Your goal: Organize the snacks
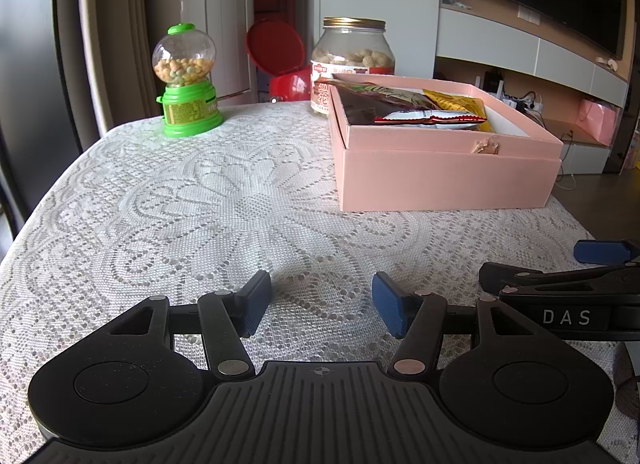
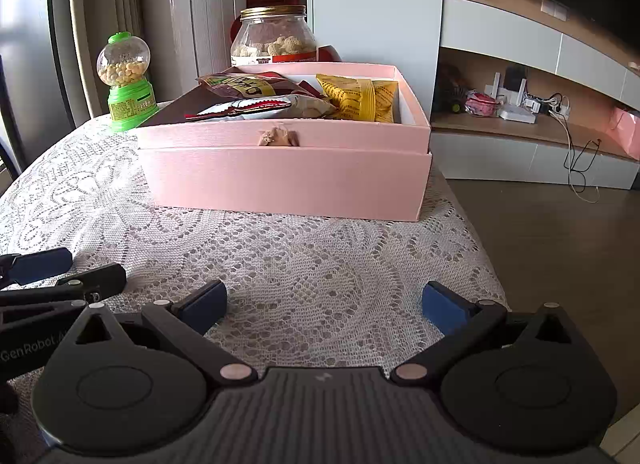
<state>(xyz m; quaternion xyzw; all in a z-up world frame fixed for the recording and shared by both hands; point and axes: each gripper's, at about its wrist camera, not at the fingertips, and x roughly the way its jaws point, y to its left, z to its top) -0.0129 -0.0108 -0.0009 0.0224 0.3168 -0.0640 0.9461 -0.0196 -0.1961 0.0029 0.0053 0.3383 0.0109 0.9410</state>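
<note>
A pink box (image 1: pixel 444 180) (image 2: pixel 284 180) sits on the lace-covered table and holds several snack packets: a dark red one (image 2: pixel 248 86), a white and red one (image 2: pixel 256 108) (image 1: pixel 432 119) and a yellow one (image 2: pixel 360 98) (image 1: pixel 456 104). A green candy dispenser (image 1: pixel 186 80) (image 2: pixel 126 82) and a glass jar of snacks with a gold lid (image 1: pixel 352 60) (image 2: pixel 274 36) stand at the back. My left gripper (image 1: pixel 320 302) is open and empty, low over the cloth. My right gripper (image 2: pixel 324 306) is open and empty, in front of the box.
The lace cloth (image 1: pixel 200 204) covers the table. The right table edge (image 2: pixel 472 232) drops to the floor. A red bin (image 1: pixel 280 60) stands behind the table. The right gripper shows in the left wrist view (image 1: pixel 560 284), close beside the left one.
</note>
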